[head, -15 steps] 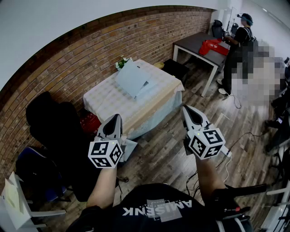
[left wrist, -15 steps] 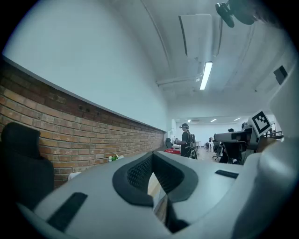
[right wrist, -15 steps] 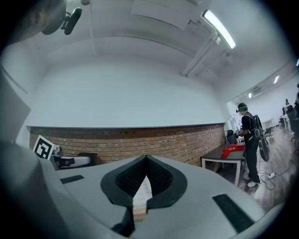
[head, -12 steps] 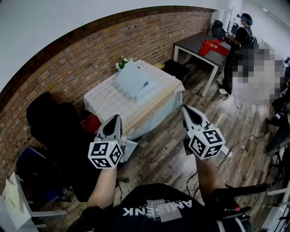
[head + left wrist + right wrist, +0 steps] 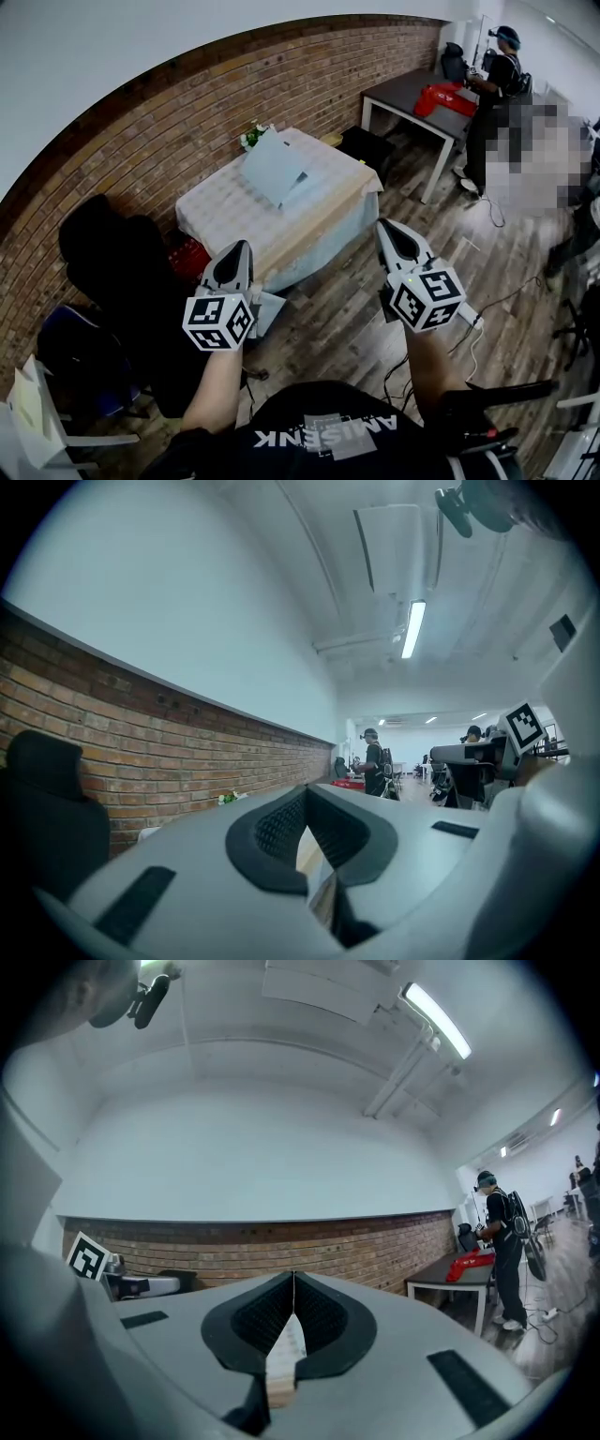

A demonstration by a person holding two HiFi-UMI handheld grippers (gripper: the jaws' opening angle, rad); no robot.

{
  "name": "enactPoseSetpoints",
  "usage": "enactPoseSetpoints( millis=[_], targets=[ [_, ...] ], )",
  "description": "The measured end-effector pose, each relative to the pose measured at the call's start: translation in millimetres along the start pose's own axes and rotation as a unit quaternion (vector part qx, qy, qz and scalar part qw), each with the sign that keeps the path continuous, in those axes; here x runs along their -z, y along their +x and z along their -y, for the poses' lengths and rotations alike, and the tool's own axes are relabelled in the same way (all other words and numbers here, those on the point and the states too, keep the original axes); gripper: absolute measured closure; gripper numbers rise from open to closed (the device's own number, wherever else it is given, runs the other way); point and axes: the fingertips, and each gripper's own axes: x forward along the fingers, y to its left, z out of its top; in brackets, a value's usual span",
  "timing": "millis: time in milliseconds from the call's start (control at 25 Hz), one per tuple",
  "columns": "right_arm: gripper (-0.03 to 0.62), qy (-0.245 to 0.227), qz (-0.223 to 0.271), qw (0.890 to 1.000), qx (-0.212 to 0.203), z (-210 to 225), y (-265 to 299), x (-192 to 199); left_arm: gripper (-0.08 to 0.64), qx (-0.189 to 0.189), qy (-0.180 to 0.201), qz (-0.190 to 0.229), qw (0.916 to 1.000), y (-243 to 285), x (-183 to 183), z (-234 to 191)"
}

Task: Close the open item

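Observation:
An open grey laptop (image 5: 274, 165) stands on a table with a pale checked cloth (image 5: 323, 199) by the brick wall, a few steps ahead of me. Its raised lid leans back toward the wall. My left gripper (image 5: 238, 247) is held up over the floor, short of the table's near edge. Its jaws are together with nothing between them, as the left gripper view shows (image 5: 305, 791). My right gripper (image 5: 383, 226) is level with it to the right, near the table's right corner. It is shut and empty too (image 5: 293, 1277).
A small bunch of flowers (image 5: 251, 135) sits at the table's back edge. A black chair (image 5: 98, 251) stands at the left and a red crate (image 5: 187, 253) under the table. Farther right are a dark table with a red bag (image 5: 441, 97), a standing person (image 5: 495, 89), and cables (image 5: 487, 305) on the wooden floor.
The head view has shifted very slightly. Both grippers stay shut in the same place.

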Motion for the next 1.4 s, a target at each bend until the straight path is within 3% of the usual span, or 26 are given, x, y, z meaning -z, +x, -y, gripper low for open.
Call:
enactPoseSetpoints(
  millis=[360, 560, 880, 1400],
  targets=[
    [0.551, 0.015, -0.004, 1.000, 0.000, 31.8, -11.4, 2.2, 0.548, 0.005, 0.001, 0.002, 1.0000, 14.9, 0.5, 28.3],
    [0.551, 0.011, 0.002, 1.000, -0.009, 48.3, -20.3, 1.3, 0.548, -0.012, 0.002, 0.030, 0.9995, 19.5, -4.4, 44.7],
    [0.551, 0.016, -0.004, 1.000, -0.018, 78.0, -31.6, 10.5, 0.548, 0.003, 0.016, 0.011, 0.9998, 34.4, 9.5, 82.3],
    [0.551, 0.011, -0.009, 1.000, -0.012, 85.1, 15.7, 16.7, 0.548, 0.018, 0.004, 0.015, 0.9997, 84.9, 14.3, 50.6]
  ],
)
